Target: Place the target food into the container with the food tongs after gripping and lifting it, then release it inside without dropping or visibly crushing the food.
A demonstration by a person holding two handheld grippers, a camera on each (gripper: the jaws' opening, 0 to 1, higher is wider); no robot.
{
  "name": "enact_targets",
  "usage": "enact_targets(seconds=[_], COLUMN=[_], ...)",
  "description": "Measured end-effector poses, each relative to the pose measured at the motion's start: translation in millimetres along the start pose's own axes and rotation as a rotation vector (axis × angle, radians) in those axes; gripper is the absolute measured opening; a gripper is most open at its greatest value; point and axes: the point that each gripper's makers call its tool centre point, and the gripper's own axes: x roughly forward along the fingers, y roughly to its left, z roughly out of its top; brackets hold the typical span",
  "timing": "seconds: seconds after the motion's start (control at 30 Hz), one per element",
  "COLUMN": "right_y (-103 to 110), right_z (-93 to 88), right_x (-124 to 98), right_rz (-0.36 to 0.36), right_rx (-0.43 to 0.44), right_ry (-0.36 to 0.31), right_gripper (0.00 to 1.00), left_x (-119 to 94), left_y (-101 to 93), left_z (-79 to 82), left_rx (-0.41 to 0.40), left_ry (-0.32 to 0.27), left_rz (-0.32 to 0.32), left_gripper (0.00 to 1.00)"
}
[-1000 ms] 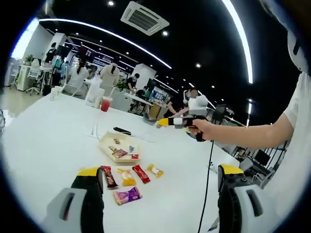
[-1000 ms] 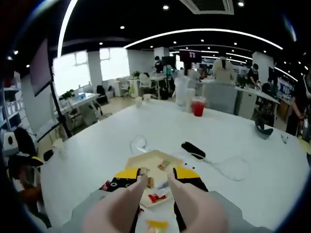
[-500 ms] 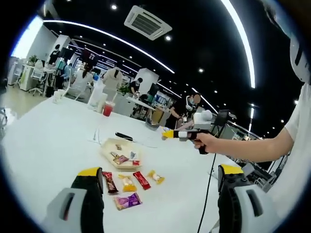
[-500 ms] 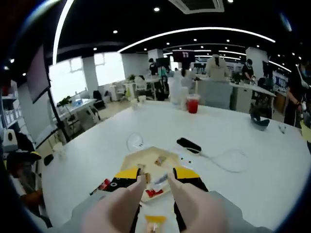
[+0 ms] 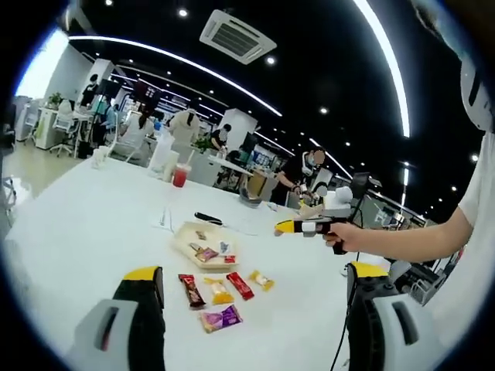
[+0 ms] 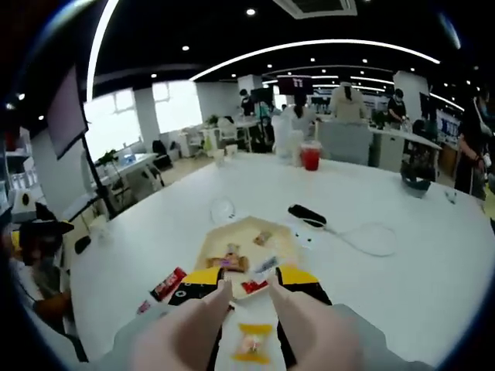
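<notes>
White surface (image 5: 69, 224) | tray (image 6: 244, 243) collects snacks | left hand-held gripper (image 5: 251, 305) wide, right hand-held gripper (image 6: 246, 297) narrow, both empty

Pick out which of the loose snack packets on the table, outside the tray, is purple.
The purple packet is the one lying nearest the left gripper's camera, below the row formed by the dark red bar, yellow packet, red packet and yellow candy.
</notes>
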Motion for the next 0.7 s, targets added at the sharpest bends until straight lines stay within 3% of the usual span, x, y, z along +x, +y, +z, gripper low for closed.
enact_targets(seconds=[0.1,0.17,0.37,0.43,0.5,0.63,0.7], right_y=[-1,5,25,30,34,35,34], right_z=[-3.2,-5.7,-1.9,-2.8,-5.6,-6.8,-6.6], right_x=[0,2,-1,-2,-1,-3,-4], right_rz=[0.005,0.017,0.067,0.078,0.101,0.106,0.106], right_rx=[0.045,0.008,-0.024,-0.015,-0.046,-0.064,-0.062], right_ry=[0.010,0.028,0.003,0.005,0.015,0.011,0.006], right_gripper=[0.26,0.26,0.26,0.26,0.26,0.26,0.26], left_x=[3,1,5,9,9,7,8], left_y=[-0.4,-4.9,1.9,-0.1,-4.4,-9.1,-8.8], left_z=[3.6,10.2,7.9,2.4,7.9,10.4,4.8], left_rx=[-0.020,-0.003,0.025,-0.012,0.022,-0.003,-0.066], left_ry=[0.026,0.001,-0.003,0.035,0.024,0.009,0.024], left_rz=[-0.006,-0.023,-0.003,-0.025,-0.030,-0.036,-0.020], left_gripper=[0.99,0.99,0.99,0.99,0.99,0.99,0.99])
